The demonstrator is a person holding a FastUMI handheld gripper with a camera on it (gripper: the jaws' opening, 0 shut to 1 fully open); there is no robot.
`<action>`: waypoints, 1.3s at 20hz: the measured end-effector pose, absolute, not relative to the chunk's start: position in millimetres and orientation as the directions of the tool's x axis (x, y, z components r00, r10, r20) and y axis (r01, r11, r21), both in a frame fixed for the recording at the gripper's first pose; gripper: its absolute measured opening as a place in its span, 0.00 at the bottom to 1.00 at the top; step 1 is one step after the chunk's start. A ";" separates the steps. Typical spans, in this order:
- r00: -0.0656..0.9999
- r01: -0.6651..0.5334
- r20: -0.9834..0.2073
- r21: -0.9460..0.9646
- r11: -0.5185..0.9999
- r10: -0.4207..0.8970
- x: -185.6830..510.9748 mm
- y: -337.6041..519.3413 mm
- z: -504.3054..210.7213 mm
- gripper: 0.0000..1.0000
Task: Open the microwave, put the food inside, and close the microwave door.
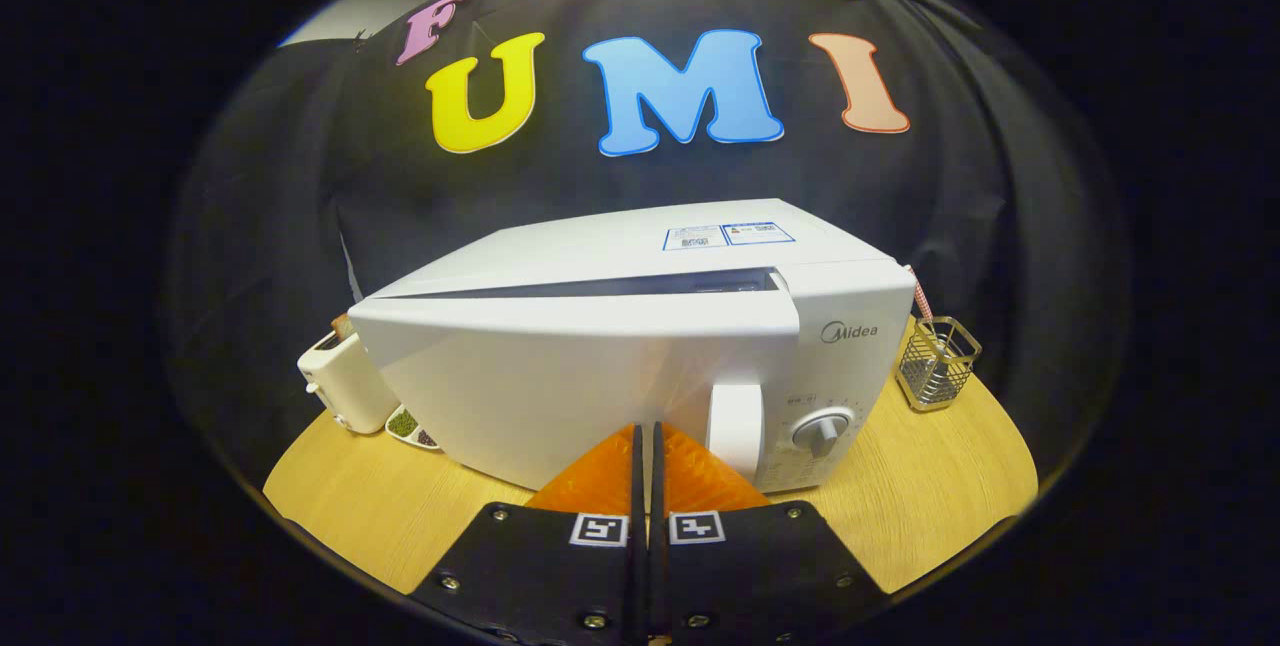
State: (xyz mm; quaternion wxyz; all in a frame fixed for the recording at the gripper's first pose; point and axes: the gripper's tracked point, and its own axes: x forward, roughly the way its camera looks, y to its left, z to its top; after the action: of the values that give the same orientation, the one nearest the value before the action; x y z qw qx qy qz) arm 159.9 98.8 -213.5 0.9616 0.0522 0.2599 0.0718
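Observation:
A white microwave (640, 256) stands on the round wooden table (950, 466). Its door (560, 381) is slightly ajar, with a dark gap running along its top edge, and it is hinged on the left. The door handle (736, 431) is a white vertical bar next to the control dial (822, 431). My gripper (646, 429) is shut, its two fingers pressed together with nothing between them. The tips sit right against the lower door front, just left of the handle. The inside of the microwave is hidden.
A white toaster (340, 381) stands left of the microwave, with a small dish of dark and green bits (412, 426) beside it. A wire mesh holder (938, 363) with a striped straw stands to the right. Black cloth walls the booth behind.

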 end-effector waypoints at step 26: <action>0.950 -0.039 -0.311 -0.020 0.999 0.030 96.9 94.2 -116.6 0.01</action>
State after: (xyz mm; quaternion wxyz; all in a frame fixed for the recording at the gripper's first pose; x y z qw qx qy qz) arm 96.9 94.2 -116.6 0.9874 -0.0131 0.1570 0.0174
